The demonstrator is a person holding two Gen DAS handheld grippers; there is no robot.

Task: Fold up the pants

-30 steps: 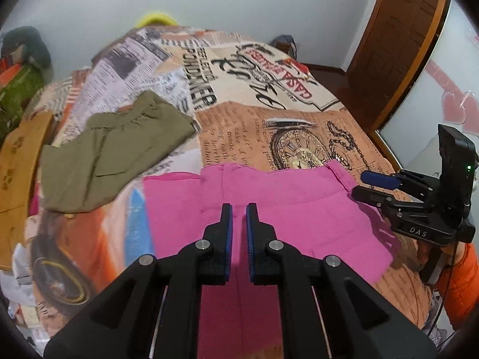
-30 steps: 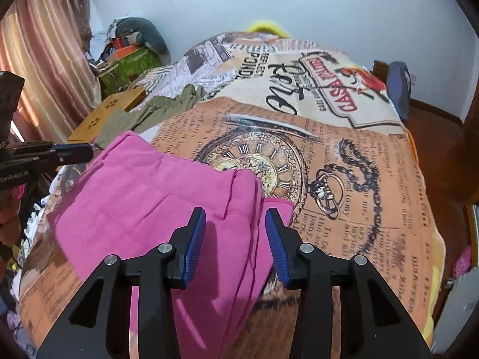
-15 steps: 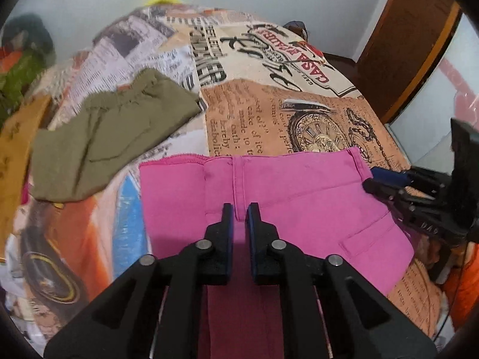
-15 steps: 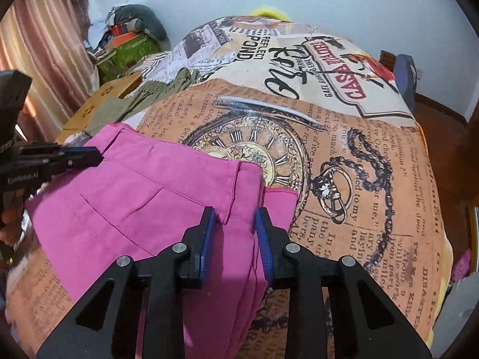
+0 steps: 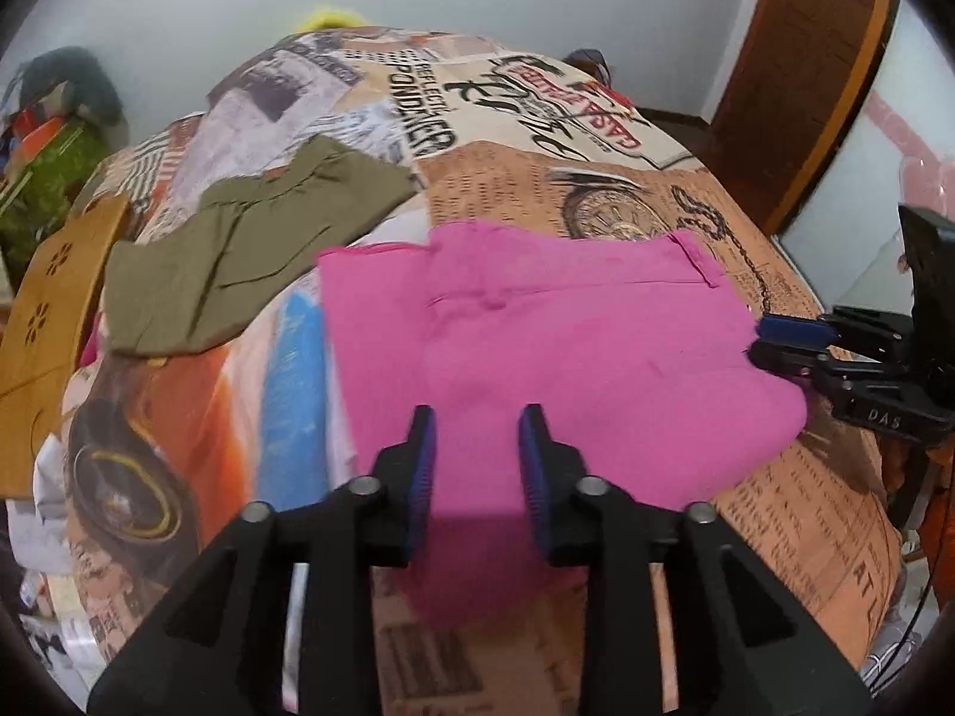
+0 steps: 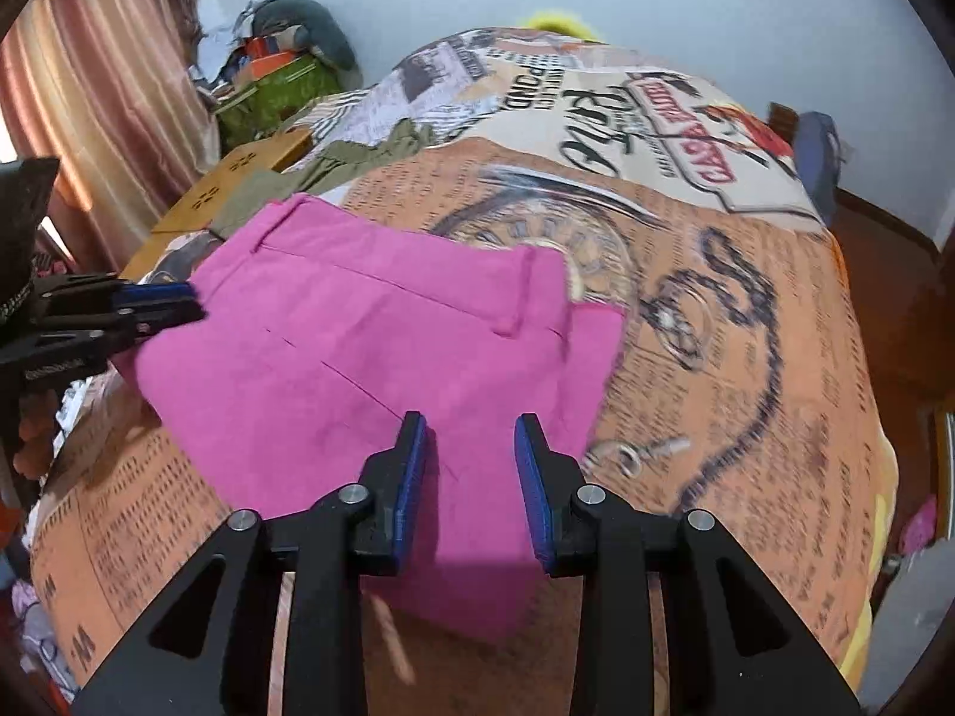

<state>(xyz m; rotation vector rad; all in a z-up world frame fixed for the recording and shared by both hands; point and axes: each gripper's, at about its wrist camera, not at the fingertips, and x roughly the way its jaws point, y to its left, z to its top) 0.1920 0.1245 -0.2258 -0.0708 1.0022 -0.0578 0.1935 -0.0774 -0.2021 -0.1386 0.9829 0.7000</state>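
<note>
Pink pants (image 5: 537,322) lie folded flat on the printed bedspread (image 5: 597,179); they also show in the right wrist view (image 6: 370,346). My left gripper (image 5: 476,441) is open and empty, above the pants' near edge. My right gripper (image 6: 470,447) is open and empty, above the pants' near right part. Each gripper shows in the other's view: the right one (image 5: 770,340) at the pants' right edge, the left one (image 6: 173,304) at their left edge.
Olive green pants (image 5: 239,238) lie folded on the bed behind and left of the pink ones. A brown cardboard box (image 5: 48,310) stands at the bed's left edge. A wooden door (image 5: 806,71) is at the right. Clutter (image 6: 280,71) is piled by the curtain.
Both grippers were shut on the pink pants, laid them down, then opened and drew back. The pants now lie flat on the bed.
</note>
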